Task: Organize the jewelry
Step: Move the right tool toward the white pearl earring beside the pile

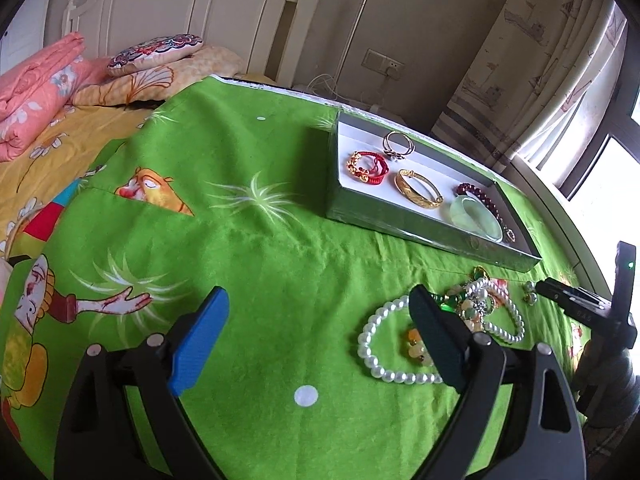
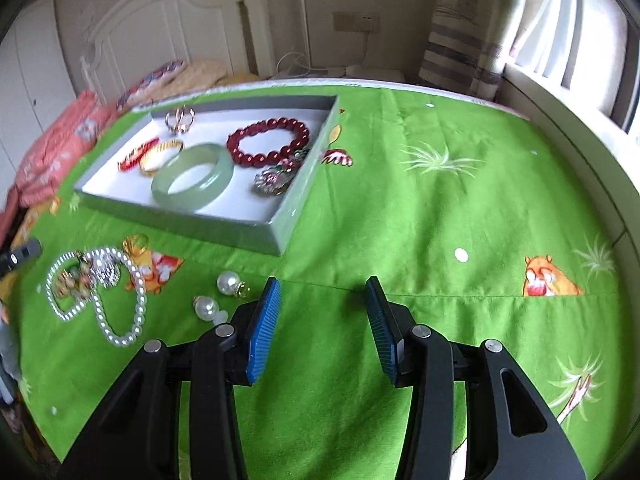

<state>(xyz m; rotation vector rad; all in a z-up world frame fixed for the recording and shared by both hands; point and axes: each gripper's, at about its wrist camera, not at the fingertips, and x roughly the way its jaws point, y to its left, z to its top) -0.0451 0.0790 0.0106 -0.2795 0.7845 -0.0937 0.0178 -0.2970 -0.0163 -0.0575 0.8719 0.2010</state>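
Both tongs apart, hold nothing: left tongs (image 1: 320,336), right tongs (image 2: 324,328). Pearl necklace (image 2: 120,300) on bed, just beside tray (image 2: 280,236), tangled with other beads. Grab could drag whole clump, drop pieces.

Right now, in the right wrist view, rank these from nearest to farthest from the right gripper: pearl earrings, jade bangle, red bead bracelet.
From the right gripper:
1. Pearl earrings, on the cloth, just left.
2. Jade bangle, near edge of the tray.
3. Red bead bracelet, deeper in the tray.
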